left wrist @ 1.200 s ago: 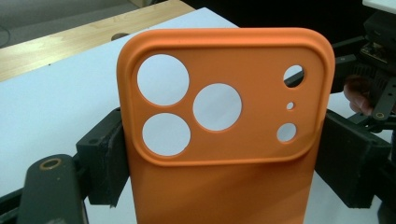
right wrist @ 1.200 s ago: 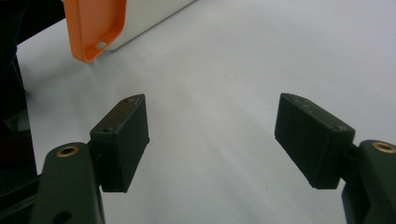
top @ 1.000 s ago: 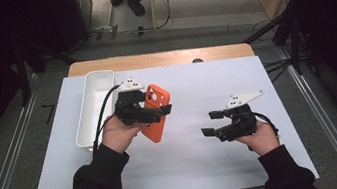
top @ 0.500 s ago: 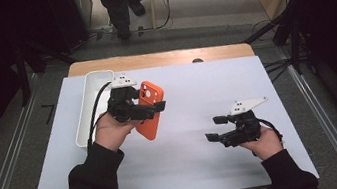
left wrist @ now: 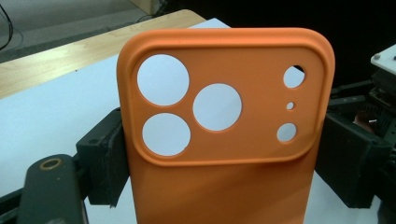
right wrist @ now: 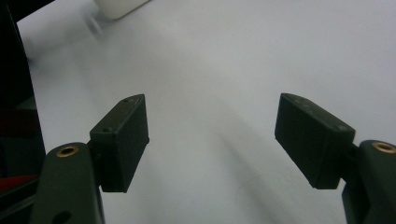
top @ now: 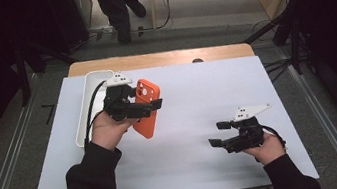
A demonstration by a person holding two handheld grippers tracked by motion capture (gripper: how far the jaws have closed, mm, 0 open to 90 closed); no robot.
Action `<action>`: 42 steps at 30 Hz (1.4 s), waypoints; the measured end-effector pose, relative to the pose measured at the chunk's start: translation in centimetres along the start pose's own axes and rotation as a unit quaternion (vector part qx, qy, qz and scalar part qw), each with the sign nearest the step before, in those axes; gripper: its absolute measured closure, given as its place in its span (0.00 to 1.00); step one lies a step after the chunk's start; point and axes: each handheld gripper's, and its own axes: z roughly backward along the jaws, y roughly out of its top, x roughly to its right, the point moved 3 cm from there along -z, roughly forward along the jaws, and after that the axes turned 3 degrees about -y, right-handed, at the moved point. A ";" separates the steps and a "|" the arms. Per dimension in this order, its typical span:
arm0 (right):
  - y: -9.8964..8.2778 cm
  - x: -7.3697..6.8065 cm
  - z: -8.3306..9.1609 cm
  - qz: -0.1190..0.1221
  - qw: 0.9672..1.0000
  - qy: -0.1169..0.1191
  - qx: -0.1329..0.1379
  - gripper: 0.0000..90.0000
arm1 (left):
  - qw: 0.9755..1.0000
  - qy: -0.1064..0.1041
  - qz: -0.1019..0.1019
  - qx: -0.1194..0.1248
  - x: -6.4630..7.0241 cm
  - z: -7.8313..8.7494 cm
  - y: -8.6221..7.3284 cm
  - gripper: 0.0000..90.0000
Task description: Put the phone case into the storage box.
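An orange phone case (top: 148,120) with round camera cut-outs is held up above the white table top, its back facing the left gripper view. My left gripper (top: 154,104) is shut on the orange phone case (left wrist: 224,186), one black pad pressing on each long side. At the near right, my right gripper (top: 216,135) hangs low over the table, pointing left, open with nothing between its jaws. In the right gripper view the right gripper (right wrist: 212,140) has only bare white surface between its black pads (right wrist: 122,140).
A long white tray (top: 86,89) lies along the table's left side, behind my left hand; its corner (right wrist: 119,7) shows far off. A strip of wooden table top (top: 161,59) runs along the far edge. A person's legs (top: 115,6) stand beyond the table.
My right gripper has drifted towards the near edge and sunk a little. The left gripper and the case have barely shifted. The person behind the table has walked left.
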 end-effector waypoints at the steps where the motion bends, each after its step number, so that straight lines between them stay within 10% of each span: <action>1: -0.1 0.0 0.0 -0.001 1.000 -0.001 0.000 0.28 | 1.000 0.000 0.002 0.003 0.0 0.1 0.0 0.18; 42: -2.8 -0.5 0.8 -0.019 1.000 -0.001 0.000 0.28 | 0.997 0.046 0.037 0.045 -2.9 5.3 1.4 0.18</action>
